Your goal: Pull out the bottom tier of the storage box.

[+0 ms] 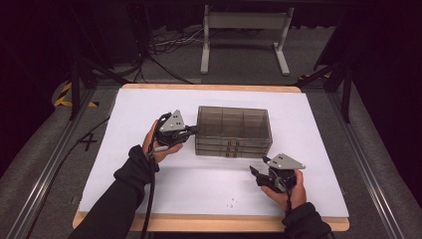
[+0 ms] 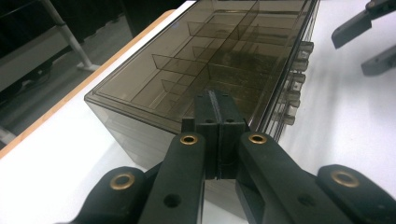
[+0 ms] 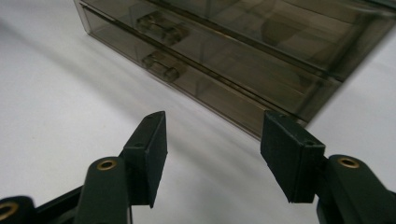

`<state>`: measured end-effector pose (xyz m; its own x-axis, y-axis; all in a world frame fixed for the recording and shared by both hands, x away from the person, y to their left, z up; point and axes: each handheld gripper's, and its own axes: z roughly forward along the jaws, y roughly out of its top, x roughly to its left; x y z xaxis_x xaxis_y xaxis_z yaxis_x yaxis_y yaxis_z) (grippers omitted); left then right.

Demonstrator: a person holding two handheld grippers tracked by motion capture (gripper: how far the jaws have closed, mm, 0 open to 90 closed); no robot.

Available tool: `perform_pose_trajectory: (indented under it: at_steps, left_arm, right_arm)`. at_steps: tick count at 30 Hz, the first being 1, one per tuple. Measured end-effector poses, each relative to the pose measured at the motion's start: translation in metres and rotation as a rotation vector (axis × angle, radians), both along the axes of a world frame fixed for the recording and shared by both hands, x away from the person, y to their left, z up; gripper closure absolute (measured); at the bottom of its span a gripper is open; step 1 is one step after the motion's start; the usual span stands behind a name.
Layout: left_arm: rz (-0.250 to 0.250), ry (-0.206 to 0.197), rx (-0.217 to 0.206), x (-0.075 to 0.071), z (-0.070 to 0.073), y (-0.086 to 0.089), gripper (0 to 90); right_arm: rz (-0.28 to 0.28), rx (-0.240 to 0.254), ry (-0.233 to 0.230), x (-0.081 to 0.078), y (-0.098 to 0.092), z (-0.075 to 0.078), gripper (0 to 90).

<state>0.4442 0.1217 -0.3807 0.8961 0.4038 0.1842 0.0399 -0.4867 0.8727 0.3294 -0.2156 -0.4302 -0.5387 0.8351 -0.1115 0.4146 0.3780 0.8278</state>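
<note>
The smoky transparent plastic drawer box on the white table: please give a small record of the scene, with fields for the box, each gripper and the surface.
box: smoky transparent plastic drawer box, upright, stacked drawers with small handles facing the person
left gripper: left gripper jaws shut with nothing between them, at the box's left end
right gripper: right gripper jaws open and empty, in front of the box, apart from it
surface: white table cover on a wooden-edged table

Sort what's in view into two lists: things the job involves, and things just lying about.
In the job:
smoky plastic drawer box
left gripper, shut, at the box's left end
right gripper, open, near the drawer front

Lying about:
white table stand
floor cables
</note>
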Motion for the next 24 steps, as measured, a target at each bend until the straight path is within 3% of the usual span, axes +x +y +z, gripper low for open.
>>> perform_pose_trajectory:
  at_steps: [6,12,16,18,22,24]
  left_arm:
    - [-0.002,-0.002,0.004,-0.001,0.0,0.0,90.0]
    - [-0.007,0.005,0.0,0.001,0.0,0.001,90.0]
    - [-0.008,0.002,0.002,0.0,0.0,0.001,90.0]
    - [-0.01,0.003,0.0,0.001,0.0,0.001,90.0]
    - [-0.003,-0.004,0.012,0.0,0.001,0.0,90.0]
    - [0.003,-0.015,0.029,-0.002,0.002,-0.001,90.0]
  right_arm:
    - [-0.005,-0.003,0.007,0.003,0.029,-0.003,44.3]
    - [-0.04,0.023,0.065,0.013,0.046,-0.009,44.9]
    - [-0.075,0.021,0.092,0.017,0.065,-0.013,46.9]
    - [-0.094,-0.003,0.087,0.018,0.074,-0.014,48.0]
    - [-0.135,-0.013,0.099,0.021,0.08,-0.016,49.7]
    - [-0.189,-0.002,0.104,0.023,0.082,-0.017,50.9]
